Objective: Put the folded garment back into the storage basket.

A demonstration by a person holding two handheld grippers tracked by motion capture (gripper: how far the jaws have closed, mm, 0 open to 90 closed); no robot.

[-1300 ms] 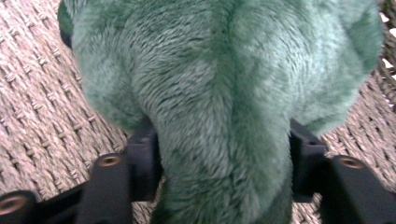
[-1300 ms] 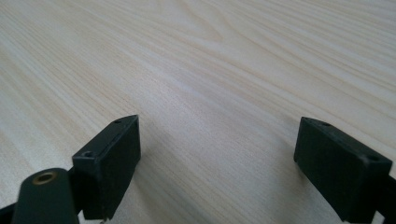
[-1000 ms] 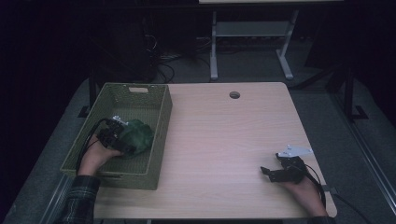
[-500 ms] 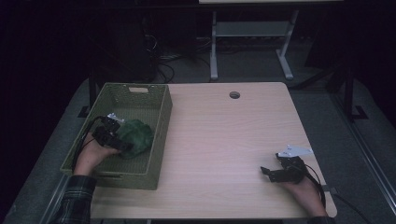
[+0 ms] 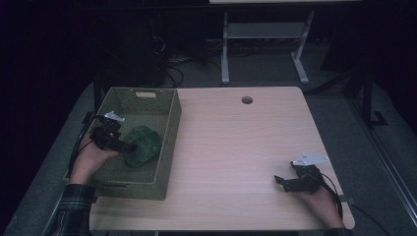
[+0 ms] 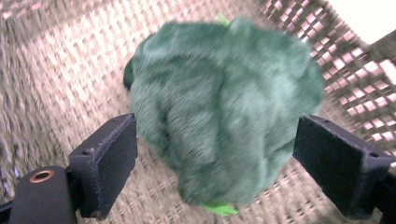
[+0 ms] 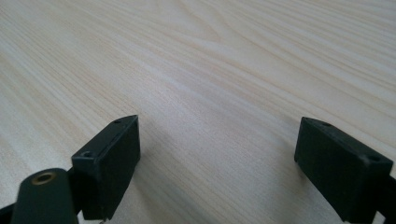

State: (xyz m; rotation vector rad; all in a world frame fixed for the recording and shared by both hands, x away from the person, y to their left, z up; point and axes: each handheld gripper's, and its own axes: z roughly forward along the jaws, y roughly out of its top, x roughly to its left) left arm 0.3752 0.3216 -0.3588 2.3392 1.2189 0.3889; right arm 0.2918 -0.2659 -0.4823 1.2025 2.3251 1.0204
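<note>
Far left, a green basket is parked on the table, and the plush is sitting inside it, toward the near right of the floor. The left gripper is poked into the basket right at the plush. In the left gripper view the plush is framed between the two jaws, which are spread wide; a gap can be seen on the left side, while on the right it's hard to say whether the pad is brushing the fur. So nothing is being pinched yet.

Handling guess: light, squashy, furry stuff, so it's likely to be squeezed in a lot before a firm grip is felt, and fur may slip a bit. Nothing fragile there. The fat middle of the body looks like the best spot to be grabbed, not the small bright-green bits poking out top and bottom.

Over on the right, the right gripper is rested low on bare table, jaws spread, nothing between them.

What the plush is actually meant to be can't be made out: blurry, and its underside is hidden.
</note>
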